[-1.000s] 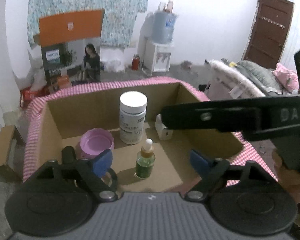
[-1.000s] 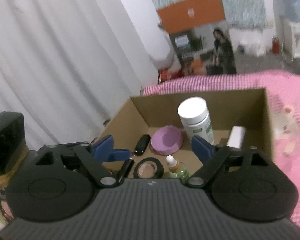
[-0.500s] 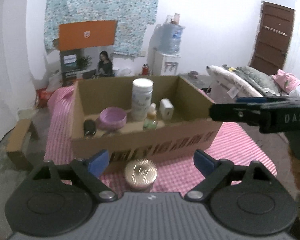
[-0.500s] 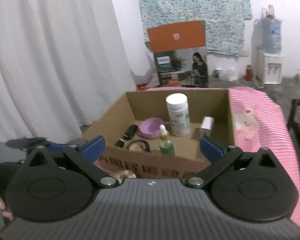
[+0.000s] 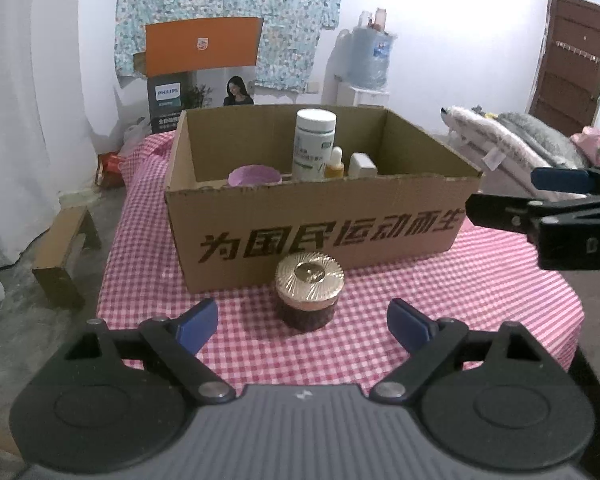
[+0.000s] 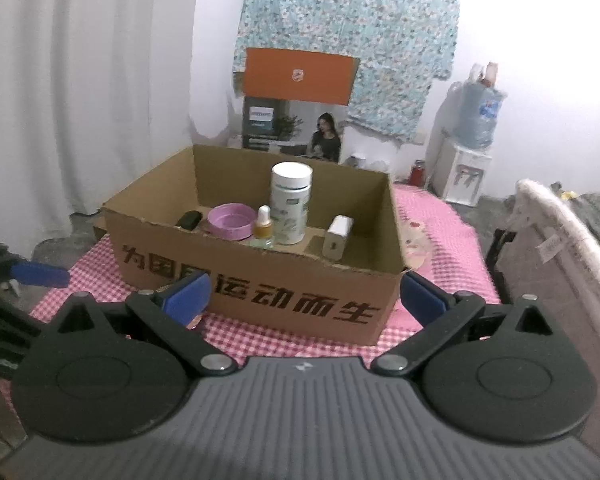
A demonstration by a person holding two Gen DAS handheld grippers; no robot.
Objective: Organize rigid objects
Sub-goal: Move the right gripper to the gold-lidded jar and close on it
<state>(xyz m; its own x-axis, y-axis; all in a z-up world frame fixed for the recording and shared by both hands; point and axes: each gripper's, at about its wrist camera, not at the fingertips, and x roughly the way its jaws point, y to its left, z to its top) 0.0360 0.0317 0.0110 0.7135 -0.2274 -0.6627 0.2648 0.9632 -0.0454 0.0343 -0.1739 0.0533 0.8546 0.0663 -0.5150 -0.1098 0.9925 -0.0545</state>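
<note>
The left tongs [image 5: 302,320] stand wide apart and empty, aimed down at a squat jar with a ribbed gold lid [image 5: 309,295]. The jar sits upright on the pink checked table [image 5: 460,312], just in front of the near wall of the cardboard box [image 5: 320,232], and lies ahead of the blue fingertips [image 5: 198,320], not yet between them. The right tongs [image 6: 303,295] are likewise spread as wide as they go, holding nothing, and face the box's printed front wall from the other side.

Inside the box stand a tall white pill bottle [image 6: 291,208], a small dropper bottle [image 6: 263,227], a lilac bowl [image 6: 231,221], a white charger plug [image 6: 338,237] and a dark object [image 6: 189,220] at the left end that is too small to name.

The step in hand looks like the approach to the last loose item: the gold-lidded jar is the only thing outside the box in view, so the sorting seems close to done.

The next move calls for the left tongs to go forward and lower until the fingertips flank the jar's dark body below the lid, then close on it squarely. The jar is round and probably heavy for its size, so an off-centre pinch could let it twist or slip. Once lifted it must clear the near wall, then come down in the free floor space near the front, where it will not knock the dropper bottle over.
</note>
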